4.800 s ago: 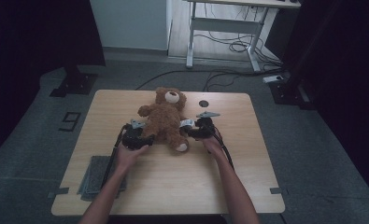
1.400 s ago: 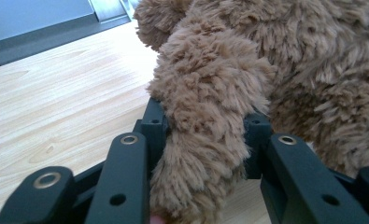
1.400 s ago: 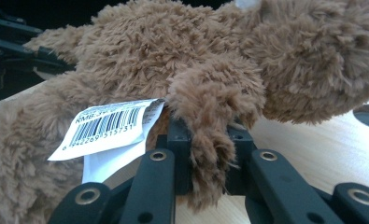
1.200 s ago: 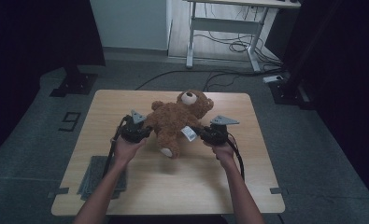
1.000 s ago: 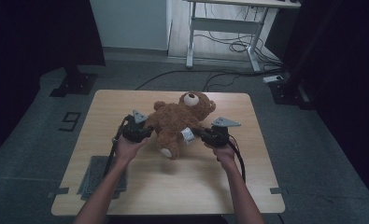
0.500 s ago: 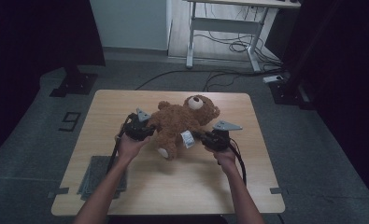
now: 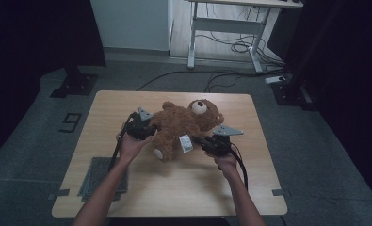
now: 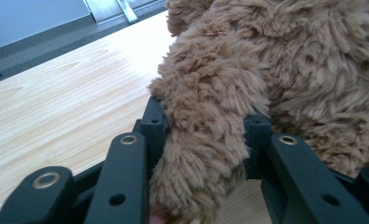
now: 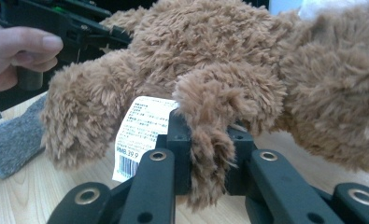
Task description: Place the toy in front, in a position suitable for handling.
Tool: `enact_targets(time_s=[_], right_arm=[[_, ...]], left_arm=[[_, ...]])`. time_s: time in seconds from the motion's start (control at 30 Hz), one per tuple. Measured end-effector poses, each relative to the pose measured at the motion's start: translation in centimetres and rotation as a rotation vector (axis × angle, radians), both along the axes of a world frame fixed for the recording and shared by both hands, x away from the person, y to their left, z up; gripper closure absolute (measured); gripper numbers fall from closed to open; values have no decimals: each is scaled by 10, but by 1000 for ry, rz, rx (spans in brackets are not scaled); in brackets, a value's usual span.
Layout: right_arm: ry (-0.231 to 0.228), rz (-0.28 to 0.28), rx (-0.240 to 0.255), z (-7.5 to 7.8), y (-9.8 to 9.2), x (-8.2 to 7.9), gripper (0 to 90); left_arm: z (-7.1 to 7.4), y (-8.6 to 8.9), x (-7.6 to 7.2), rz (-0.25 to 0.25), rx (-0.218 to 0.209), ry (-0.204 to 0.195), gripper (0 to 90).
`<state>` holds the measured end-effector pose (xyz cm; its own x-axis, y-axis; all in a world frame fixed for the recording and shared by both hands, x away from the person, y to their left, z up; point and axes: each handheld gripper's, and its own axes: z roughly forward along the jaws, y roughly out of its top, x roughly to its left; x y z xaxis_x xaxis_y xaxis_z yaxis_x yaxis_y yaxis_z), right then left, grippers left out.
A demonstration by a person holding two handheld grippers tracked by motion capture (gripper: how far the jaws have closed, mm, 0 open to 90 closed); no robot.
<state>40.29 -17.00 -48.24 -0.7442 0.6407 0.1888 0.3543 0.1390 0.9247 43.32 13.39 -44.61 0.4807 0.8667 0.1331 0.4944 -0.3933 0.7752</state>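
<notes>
A brown teddy bear (image 7: 179, 129) lies tilted on the wooden table (image 7: 127, 188), its head (image 7: 201, 108) toward the back right. My left gripper (image 7: 143, 128) is at the bear's left side, shut on one furry limb (image 8: 205, 112); the jaws press into the fur from both sides. My right gripper (image 7: 206, 142) is shut on another limb (image 9: 212, 116) at the bear's near right side. Beside that limb a white barcode tag (image 9: 142, 128) hangs from the bear. In the right gripper view, the left gripper (image 9: 79, 28) and the hand (image 9: 18, 51) holding it show behind the bear.
A dark mat (image 7: 96, 181) lies on the floor at the table's left front edge. A white desk frame (image 7: 226, 28) and loose cables (image 7: 230, 47) are on the floor behind the table. Bare tabletop lies in front of the bear.
The bear has been swung round: earlier it sat upright facing me, and over the last second its head moved further right and lower. Both grippers kept their hold.
</notes>
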Motion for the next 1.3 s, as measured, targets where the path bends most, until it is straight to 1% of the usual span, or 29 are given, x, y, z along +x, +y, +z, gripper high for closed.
enact_targets(time_s=[0.13, 0.17, 0.3, 0.4, 0.5, 0.67, 0.77, 0.97, 1.03, 1.27, 1.3], right_arm=[[13, 2, -2, -5, 0, 0, 770], [21, 6, 1, -7, 1, -1, 770], [21, 16, -10, -9, 2, -2, 770], [19, 16, -11, -10, 2, -3, 770], [27, 8, -12, -12, 0, -3, 769], [23, 8, -8, -13, -1, -5, 769], [23, 13, 5, -13, -3, -7, 769], [20, 41, 23, -13, 0, -12, 769], [27, 53, 5, -16, 4, -13, 768], [42, 78, -10, -22, 11, -16, 768], [46, 80, -17, -25, 13, -16, 768]], left_arm=[[-3, -3, 3, -1, 9, 7, 629], [-5, -4, 5, -1, 17, 11, 629], [-8, -5, 8, 4, 18, 19, 629], [-10, -6, 9, 3, 19, 22, 628], [-11, -8, 10, -1, 25, 24, 628], [-10, -11, 11, -7, 36, 24, 628], [-7, -14, 13, -13, 43, 16, 628], [-6, -18, 17, -11, 54, 11, 627], [-9, -19, 19, -9, 58, 17, 627], [-15, -20, 23, -10, 59, 28, 626], [-17, -21, 24, -12, 61, 35, 626]])
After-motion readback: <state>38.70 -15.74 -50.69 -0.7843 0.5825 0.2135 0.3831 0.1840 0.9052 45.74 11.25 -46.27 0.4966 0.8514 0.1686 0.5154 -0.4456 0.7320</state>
